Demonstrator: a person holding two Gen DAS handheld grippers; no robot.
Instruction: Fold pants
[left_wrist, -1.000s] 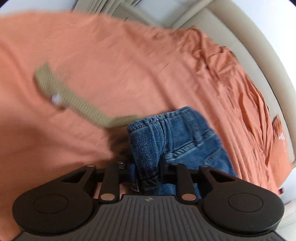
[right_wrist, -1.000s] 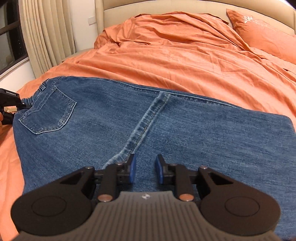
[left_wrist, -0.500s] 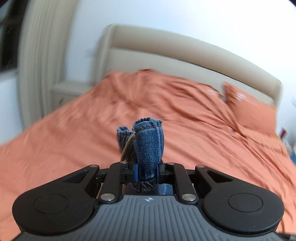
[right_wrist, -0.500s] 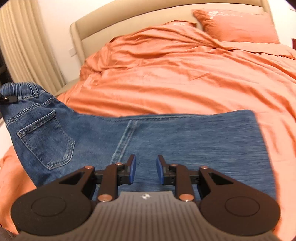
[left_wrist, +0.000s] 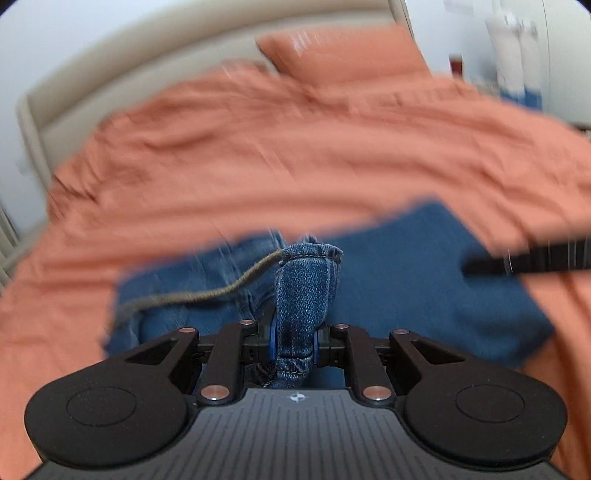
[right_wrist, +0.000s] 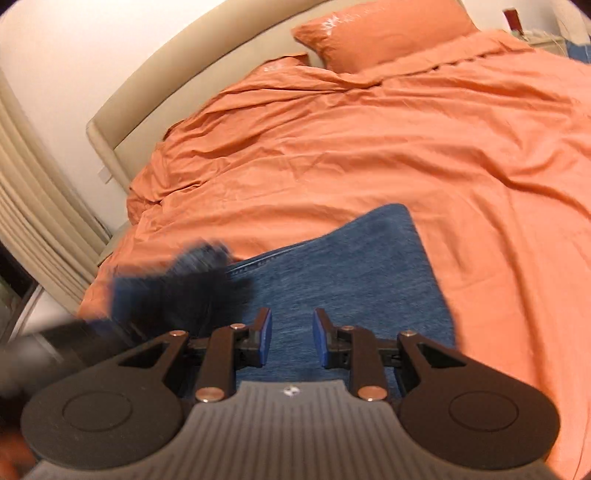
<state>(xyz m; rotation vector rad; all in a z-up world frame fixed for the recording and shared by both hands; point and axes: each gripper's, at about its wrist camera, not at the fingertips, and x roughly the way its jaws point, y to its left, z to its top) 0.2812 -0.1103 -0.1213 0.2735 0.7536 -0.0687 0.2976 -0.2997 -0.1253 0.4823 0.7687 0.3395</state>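
Evidently a fold is under way: the left gripper (left_wrist: 293, 345) is clenched on a bunched edge of the pants (left_wrist: 424, 295) — seemingly the waistband, a drawstring (left_wrist: 207, 293) trailing from it — lifting that end over the denim lying flat near the bed's (right_wrist: 369, 147) foot edge. The right gripper (right_wrist: 291, 341) hovers above the cloth, jaws apart and empty, probably ready to pin or smooth.

open orange bedding (right_wrist: 369, 155) beyond jeans (right_wrist: 351, 273)

Waistband (left_wrist: 308, 291) carried by the left tool (left_wrist: 293, 341) across over the jeans (right_wrist: 354, 284), jeans now doubled, drawstring (left_wrist: 207, 293) trailing behind
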